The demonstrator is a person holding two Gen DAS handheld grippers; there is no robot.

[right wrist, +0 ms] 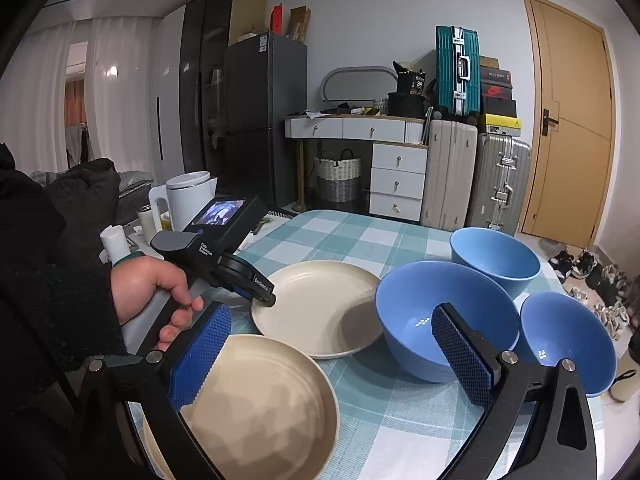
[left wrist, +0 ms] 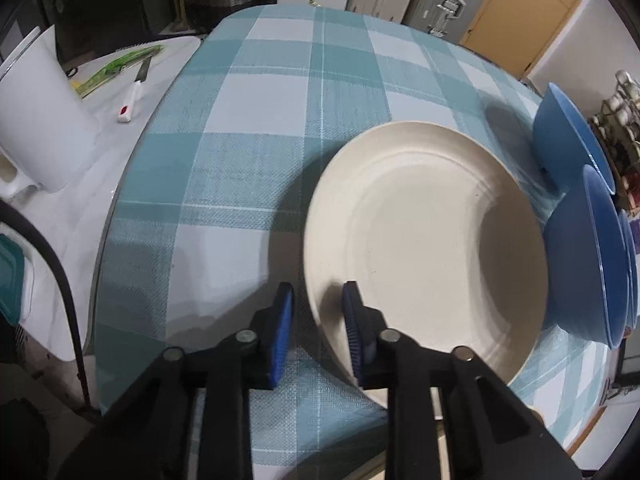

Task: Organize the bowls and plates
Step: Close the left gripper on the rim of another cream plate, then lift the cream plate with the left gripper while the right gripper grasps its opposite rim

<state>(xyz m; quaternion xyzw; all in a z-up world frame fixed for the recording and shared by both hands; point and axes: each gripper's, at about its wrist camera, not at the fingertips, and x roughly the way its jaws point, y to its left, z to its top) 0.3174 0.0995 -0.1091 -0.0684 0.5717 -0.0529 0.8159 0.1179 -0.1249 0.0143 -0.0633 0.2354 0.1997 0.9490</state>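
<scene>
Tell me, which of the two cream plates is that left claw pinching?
The far plate, beside the blue bowls; the left gripper clamps its rim. The near plate lies untouched below the open right gripper.

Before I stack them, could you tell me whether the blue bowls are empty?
Empty: all three blue bowls show bare interiors.

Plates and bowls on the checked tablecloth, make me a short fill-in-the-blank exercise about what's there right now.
1. The left hand-held gripper straddles the rim of a ____ plate.
2. The number of blue bowls on the checked tablecloth is ____.
3. The right hand-held gripper holds ____.

Missing words: cream; three; nothing
</scene>
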